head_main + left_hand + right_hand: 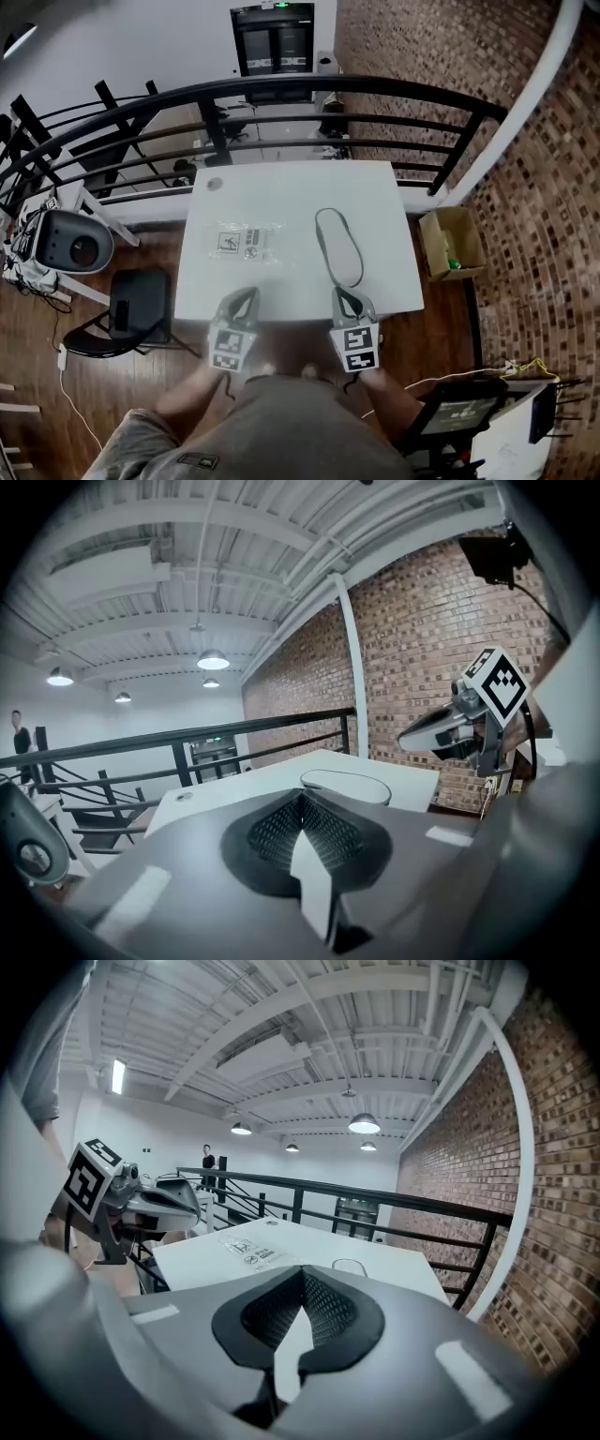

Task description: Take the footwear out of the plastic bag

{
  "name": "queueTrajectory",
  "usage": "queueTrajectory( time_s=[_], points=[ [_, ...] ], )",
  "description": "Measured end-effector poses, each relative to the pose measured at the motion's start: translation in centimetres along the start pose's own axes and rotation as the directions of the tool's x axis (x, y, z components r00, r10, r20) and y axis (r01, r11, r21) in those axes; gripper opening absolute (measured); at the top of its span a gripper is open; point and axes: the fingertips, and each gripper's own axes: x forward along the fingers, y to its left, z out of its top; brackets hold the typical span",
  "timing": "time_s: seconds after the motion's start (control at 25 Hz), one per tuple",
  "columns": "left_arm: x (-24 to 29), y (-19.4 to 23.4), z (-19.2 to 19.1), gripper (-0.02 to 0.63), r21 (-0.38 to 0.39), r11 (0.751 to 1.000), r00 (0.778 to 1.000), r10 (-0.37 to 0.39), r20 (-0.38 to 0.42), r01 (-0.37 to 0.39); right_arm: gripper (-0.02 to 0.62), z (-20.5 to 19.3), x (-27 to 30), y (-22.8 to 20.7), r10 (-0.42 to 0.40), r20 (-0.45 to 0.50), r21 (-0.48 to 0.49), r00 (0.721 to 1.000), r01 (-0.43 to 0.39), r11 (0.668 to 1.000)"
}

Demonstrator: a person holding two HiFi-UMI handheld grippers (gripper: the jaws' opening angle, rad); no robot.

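Nearest, both grippers hang just short of the tabletop's near edge, the left gripper toward the left of that edge and the right gripper toward its middle. Each has its jaws pressed fully together with nothing between them; their own views show the ribbed pads meeting on bare air.

Just past the right gripper lies the footwear, a single flat, pale slipper with a dark rim. It runs lengthwise from near the near edge toward the middle of the tabletop, right of centre. To its left, the plastic bag lies flat and clear, marked by its printed warning symbols. The slipper seems to lie beside the bag, not inside it, though the film's edge is too faint to trace with certainty.

I judge the slipper to be light, thin and bendy. A pinch across the rim at its near end should hold it, and it would probably droop if lifted by one end. The bag looks limp, slick and almost weightless, so it would likely slide or trail along unless pinned at an edge.

A small disc sits at the far left corner, and a black railing runs beyond the far edge.
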Motion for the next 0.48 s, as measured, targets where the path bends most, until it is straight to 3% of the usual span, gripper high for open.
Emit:
queueTrajectory(
  time_s=[0.48],
  points=[
    [-1.4,1.2,0.2,0.002,-0.003,1.000,0.999,-0.026,0.031,0.026,0.012,0.7,-0.5,2.0,-0.041,0.011,0.015,0.999,0.041,0.999]
  ],
)
